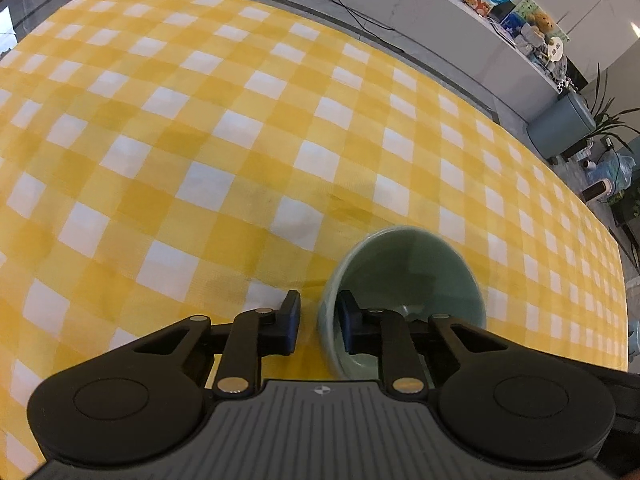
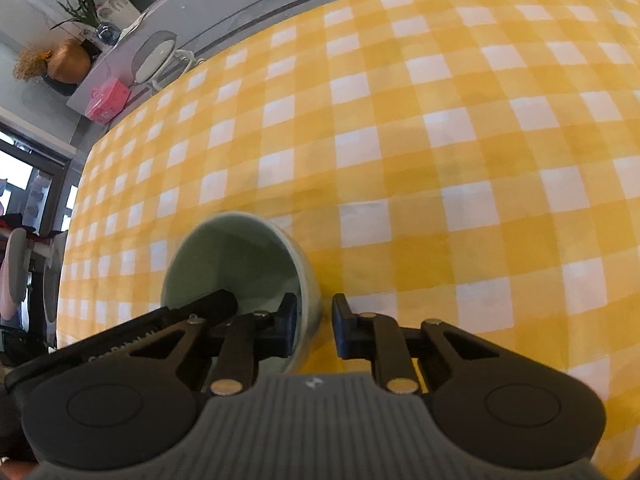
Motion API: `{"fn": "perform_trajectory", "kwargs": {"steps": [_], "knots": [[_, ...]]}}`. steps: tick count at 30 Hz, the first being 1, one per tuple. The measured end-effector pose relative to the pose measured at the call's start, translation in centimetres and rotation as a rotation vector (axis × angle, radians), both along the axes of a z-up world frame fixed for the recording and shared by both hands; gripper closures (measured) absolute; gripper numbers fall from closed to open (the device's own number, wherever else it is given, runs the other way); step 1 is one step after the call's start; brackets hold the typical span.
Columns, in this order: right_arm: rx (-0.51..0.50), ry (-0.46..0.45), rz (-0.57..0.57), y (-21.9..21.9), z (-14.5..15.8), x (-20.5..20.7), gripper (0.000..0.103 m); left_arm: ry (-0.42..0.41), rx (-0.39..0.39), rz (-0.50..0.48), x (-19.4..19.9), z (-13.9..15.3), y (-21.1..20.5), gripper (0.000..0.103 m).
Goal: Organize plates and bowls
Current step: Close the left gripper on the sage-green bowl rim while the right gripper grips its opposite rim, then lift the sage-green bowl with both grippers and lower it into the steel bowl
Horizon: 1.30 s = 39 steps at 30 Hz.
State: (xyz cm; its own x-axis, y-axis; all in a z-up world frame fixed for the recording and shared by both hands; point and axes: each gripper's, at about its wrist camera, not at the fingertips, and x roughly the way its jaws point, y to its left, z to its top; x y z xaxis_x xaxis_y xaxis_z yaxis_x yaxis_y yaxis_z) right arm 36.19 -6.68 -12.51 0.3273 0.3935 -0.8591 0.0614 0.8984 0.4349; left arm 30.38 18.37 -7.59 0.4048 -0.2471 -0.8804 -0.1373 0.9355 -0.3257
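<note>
The worktop [image 1: 200, 128], spread with a yellow-and-white checked cloth, looks almost bare in both wrist views: no plates and no stack anywhere on the stretch that shows. So the sorting seems to me barely begun, or at least nothing visible counts as tidied. What can be judged is only the one step in hand, a pick-up.

In the left wrist view a pale green bowl [image 1: 404, 276] sits near the worktop's right-hand edge, close under the camera. The left hand-held gripper [image 1: 318, 320] straddles its near wall, one finger inside the bowl and the other outside on the cloth. The gap between them is narrow, yet a sliver of cloth shows between the outer pad and the wall, so I would not call it clamped.

The right wrist view shows a bowl [image 2: 240, 264] of the same green, toward the worktop's left edge. I cannot tell whether it is the same bowl or a second one. The right hand-held gripper [image 2: 314, 326] likewise has one finger inside and one outside the rim, drawn close around the wall, with a thin gap still visible on the outer side.

Both bowls are empty: smooth glaze, nothing in them but a finger.

Left to do, as I judge it: finish the pinch, lift, and bring the bowls together somewhere.
</note>
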Motion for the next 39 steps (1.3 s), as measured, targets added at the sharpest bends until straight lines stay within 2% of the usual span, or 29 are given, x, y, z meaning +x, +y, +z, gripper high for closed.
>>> {"fn": "perform_trajectory", "kwargs": {"steps": [3, 7, 22, 32, 39], "knots": [[0.009, -0.005, 0.009, 0.0, -0.1, -0.1, 0.091, -0.004, 0.005, -0.010, 0.0, 0.0, -0.6, 0.090], [0.013, 0.000, 0.000, -0.4, -0.2, -0.4, 0.092, -0.031, 0.045, -0.024, -0.4, 0.2, -1.2, 0.091], [0.049, 0.033, -0.022, -2.0, 0.6, -2.2, 0.094, -0.060, 0.020, -0.034, -2.2, 1.8, -1.9, 0.093], [0.096, 0.030, -0.029, -4.7, 3.8, -5.9, 0.094, -0.065, 0.017, -0.036, -5.5, 5.2, -3.9, 0.093], [0.109, 0.007, -0.034, -7.7, 7.5, -10.1, 0.093, -0.082, 0.016, -0.057, -9.0, 8.7, -6.5, 0.093]]}}
